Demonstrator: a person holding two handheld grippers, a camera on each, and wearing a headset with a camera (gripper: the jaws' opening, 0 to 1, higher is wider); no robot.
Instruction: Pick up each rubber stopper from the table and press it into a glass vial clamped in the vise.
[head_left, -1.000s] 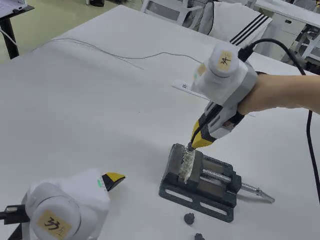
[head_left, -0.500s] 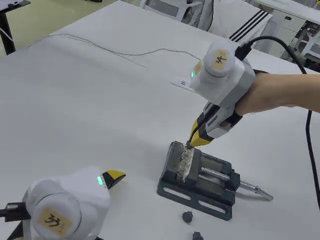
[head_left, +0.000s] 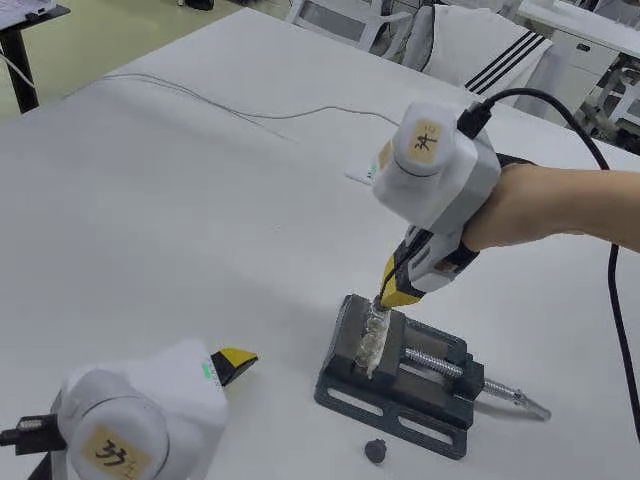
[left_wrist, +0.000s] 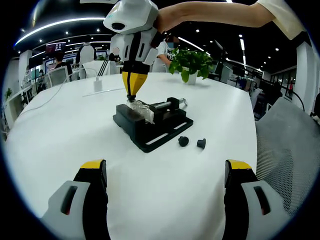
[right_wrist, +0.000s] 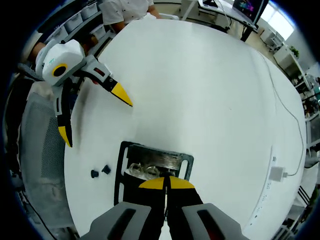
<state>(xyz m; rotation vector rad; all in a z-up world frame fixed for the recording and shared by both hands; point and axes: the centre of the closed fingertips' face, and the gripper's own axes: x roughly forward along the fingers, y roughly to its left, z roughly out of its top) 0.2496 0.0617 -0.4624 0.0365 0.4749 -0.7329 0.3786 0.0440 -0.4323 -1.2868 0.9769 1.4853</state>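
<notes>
Fingers (right_wrist: 152, 184) of the right gripper (head_left: 384, 296) are pressed together, tips down on the glass vials (head_left: 371, 332) in the vise (head_left: 420, 398), while loose rubber stoppers (left_wrist: 183, 141) lie on the worktop (head_left: 200, 200) beside it, facing the wide-open left gripper (left_wrist: 165, 166)

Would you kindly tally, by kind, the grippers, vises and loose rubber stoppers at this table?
Grippers: 2, the left gripper and the right gripper
Vise: 1
Loose rubber stoppers: 2
Total: 5
</notes>
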